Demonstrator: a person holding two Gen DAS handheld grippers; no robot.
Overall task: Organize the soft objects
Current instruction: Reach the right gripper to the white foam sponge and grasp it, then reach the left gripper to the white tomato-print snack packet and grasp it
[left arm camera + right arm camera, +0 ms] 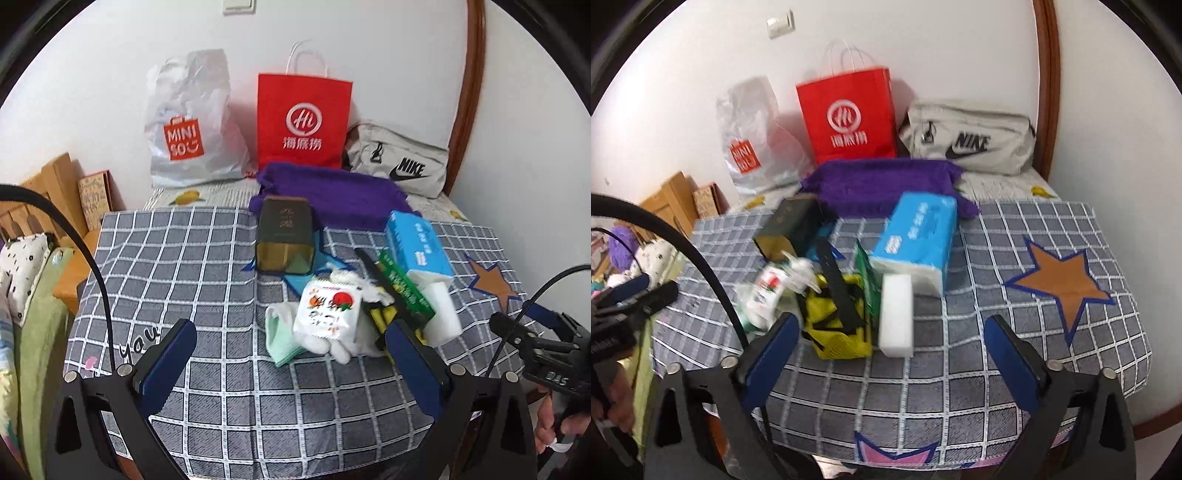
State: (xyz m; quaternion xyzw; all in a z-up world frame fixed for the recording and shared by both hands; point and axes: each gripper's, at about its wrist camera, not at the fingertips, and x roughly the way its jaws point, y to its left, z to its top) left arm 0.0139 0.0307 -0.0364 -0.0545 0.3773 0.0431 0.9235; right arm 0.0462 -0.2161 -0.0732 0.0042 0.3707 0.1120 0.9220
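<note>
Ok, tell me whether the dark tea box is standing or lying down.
Lying down. The dark tea box rests on its long side on the checked blanket, its gold end panel facing the camera, just in front of the purple cloth.

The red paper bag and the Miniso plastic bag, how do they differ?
The red paper bag is stiff and flat-faced, with white twisted handles; the Miniso plastic bag is translucent white, crumpled and slumped. The red bag carries a white round logo, the plastic one an orange square logo. Both stand against the wall at the back.
</note>
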